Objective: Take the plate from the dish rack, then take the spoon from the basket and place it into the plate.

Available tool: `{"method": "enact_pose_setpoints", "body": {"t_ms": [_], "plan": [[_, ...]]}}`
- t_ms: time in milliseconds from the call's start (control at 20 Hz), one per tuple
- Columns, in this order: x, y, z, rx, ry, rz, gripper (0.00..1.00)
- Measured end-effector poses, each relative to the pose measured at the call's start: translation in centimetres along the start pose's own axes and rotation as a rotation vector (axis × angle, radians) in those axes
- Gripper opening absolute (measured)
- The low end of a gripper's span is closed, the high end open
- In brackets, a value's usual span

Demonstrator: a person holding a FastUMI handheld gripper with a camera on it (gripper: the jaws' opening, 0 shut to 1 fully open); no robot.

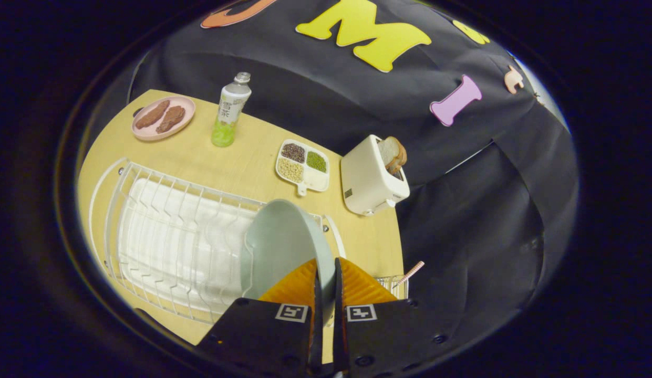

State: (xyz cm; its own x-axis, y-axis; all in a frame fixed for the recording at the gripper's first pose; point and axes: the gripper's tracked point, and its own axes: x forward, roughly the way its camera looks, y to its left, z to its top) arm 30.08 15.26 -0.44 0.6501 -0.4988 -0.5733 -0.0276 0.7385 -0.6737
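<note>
The tool grips the rim of a smooth, round pale grey-green plate, its two ribbed fingers pressed close on either side of the thin edge. The plate stands tilted on edge at the near end of a white wire dish rack, whose curved prongs run in rows over a white drip tray. The rack sits on a pale wooden bench with a rounded edge. Beyond it lie a round pink plate bearing two brown oblong pieces, a clear plastic bottle with green liquid at its base, and a white four-compartment tray of dry grains and beans. A boxy cream toaster holds a slice of bread. Beside the fingers, a slim pink-and-white striped handle pokes from a wire basket.
</note>
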Motion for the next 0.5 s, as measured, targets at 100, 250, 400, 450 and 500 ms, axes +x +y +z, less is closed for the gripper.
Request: {"method": "enact_pose_setpoints", "body": {"t_ms": [100, 250, 400, 450, 500], "plan": [[-0.7, -0.3, 0.2, 0.033, -0.028, -0.030, 0.13], [-1.4, -1.4, 0.3, 0.069, -0.075, -0.089, 0.13], [-2.2, -2.1, -0.2, 0.100, -0.113, -0.085, 0.13], [-2.6, -2.0, -0.6, 0.135, -0.125, -0.057, 0.13], [-3.1, -1.9, -1.1, 0.166, -0.138, -0.020, 0.13]]}}
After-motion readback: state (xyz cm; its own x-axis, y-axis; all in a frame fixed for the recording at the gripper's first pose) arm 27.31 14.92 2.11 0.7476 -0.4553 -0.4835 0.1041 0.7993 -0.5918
